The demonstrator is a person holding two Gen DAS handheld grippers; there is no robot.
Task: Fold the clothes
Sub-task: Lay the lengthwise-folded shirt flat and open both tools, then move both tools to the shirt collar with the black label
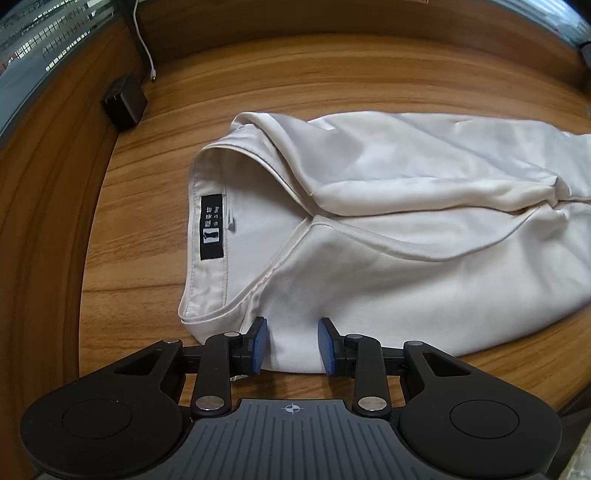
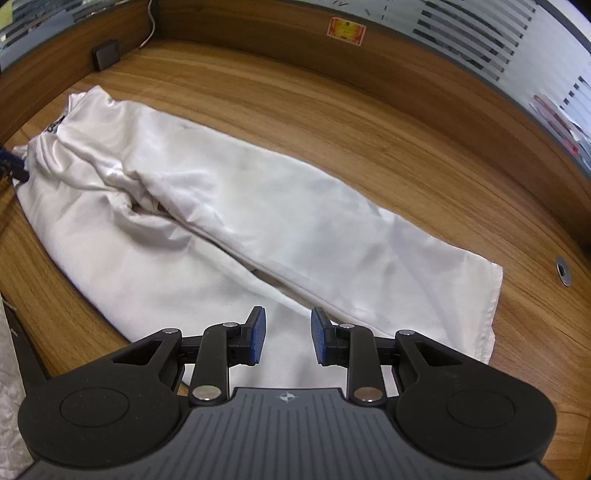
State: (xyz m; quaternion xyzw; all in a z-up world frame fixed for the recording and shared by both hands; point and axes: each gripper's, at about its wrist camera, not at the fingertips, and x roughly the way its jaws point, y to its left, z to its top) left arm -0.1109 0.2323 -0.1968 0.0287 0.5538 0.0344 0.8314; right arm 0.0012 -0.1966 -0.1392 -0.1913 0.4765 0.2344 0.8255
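A white satin garment (image 1: 388, 229) lies on the wooden table, both long sides folded in toward the middle. Its neckline with a black label (image 1: 212, 225) faces left in the left wrist view. My left gripper (image 1: 292, 345) is open over the garment's near edge by the neckline, blue pads on either side of the cloth edge. In the right wrist view the same garment (image 2: 229, 206) stretches from far left to the hem at right. My right gripper (image 2: 288, 336) is open above the near hem end. The left gripper's blue tip (image 2: 9, 162) shows at the far left edge.
A black power adapter (image 1: 123, 101) with a white cable (image 1: 144, 48) sits at the table's back left corner. A raised wooden wall (image 2: 258, 40) rims the table, with a red-orange sticker (image 2: 346, 30) on it. A metal grommet (image 2: 563, 271) is in the tabletop at right.
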